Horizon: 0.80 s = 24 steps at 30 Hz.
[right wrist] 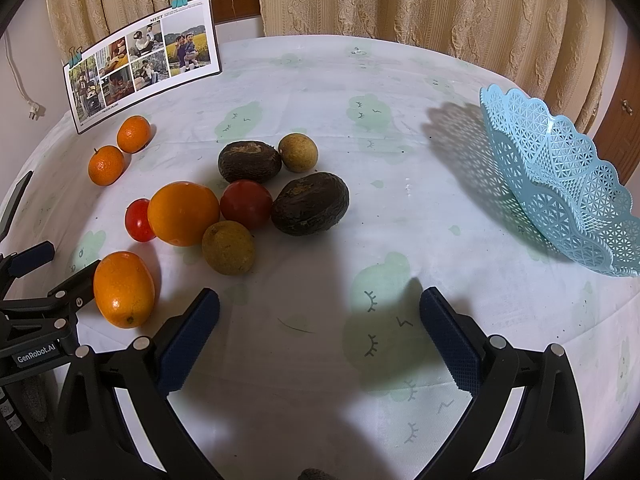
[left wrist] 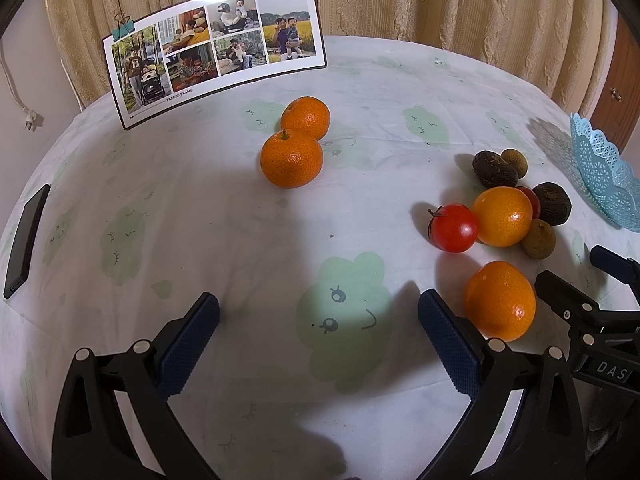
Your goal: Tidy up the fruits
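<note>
Left tongs, right tongs wide, nothing held; cloud-print tablecloth; beige curtains behind.

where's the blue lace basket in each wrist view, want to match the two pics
Left wrist view: the blue basket sits cut off at the far right edge, just right of the fruit cluster.
Right wrist view: it is on the right, tilted, almost whole, apart from the fruit.
Shared landmark: the photo card standing at the table's far left.
</note>
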### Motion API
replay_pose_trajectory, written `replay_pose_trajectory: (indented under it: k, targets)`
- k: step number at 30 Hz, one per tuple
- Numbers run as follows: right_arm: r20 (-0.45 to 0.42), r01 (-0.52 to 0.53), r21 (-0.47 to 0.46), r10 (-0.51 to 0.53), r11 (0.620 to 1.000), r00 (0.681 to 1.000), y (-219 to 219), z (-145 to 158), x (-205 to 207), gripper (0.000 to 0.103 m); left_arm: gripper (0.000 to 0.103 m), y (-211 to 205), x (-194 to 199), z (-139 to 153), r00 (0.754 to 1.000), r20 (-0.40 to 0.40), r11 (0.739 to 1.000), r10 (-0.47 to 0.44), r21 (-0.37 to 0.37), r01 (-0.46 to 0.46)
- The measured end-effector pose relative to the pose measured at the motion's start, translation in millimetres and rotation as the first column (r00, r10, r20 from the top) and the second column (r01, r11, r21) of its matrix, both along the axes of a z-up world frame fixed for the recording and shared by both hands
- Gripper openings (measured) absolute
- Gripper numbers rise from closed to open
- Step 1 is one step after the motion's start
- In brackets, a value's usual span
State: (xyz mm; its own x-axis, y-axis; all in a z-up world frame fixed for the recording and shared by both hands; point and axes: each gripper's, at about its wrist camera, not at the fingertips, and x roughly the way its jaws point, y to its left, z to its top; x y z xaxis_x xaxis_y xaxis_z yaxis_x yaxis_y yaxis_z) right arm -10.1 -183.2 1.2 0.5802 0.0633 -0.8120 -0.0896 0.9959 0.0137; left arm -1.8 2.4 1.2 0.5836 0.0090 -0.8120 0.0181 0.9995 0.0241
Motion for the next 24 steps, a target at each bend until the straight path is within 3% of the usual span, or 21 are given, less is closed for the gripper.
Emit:
replay_pose_trajectory:
  k: [18,24]
  targets:
    - [0.000,-0.001,0.000,0.001,1.000,1.000,-2.6,0.9,0.1,0.101,0.098,0.3,1.4,-2.1,1.000,-0.004,1.000,-0.010,-0.006,0.010]
    - [0.029,0.010,0.034,-0.011,0.999,1.000,-10.8,7.7,-7.5,0.101,0.098,12.5,-1.2,3.2,0.998,0.012,0.996,-0.069,-0.059,0.070]
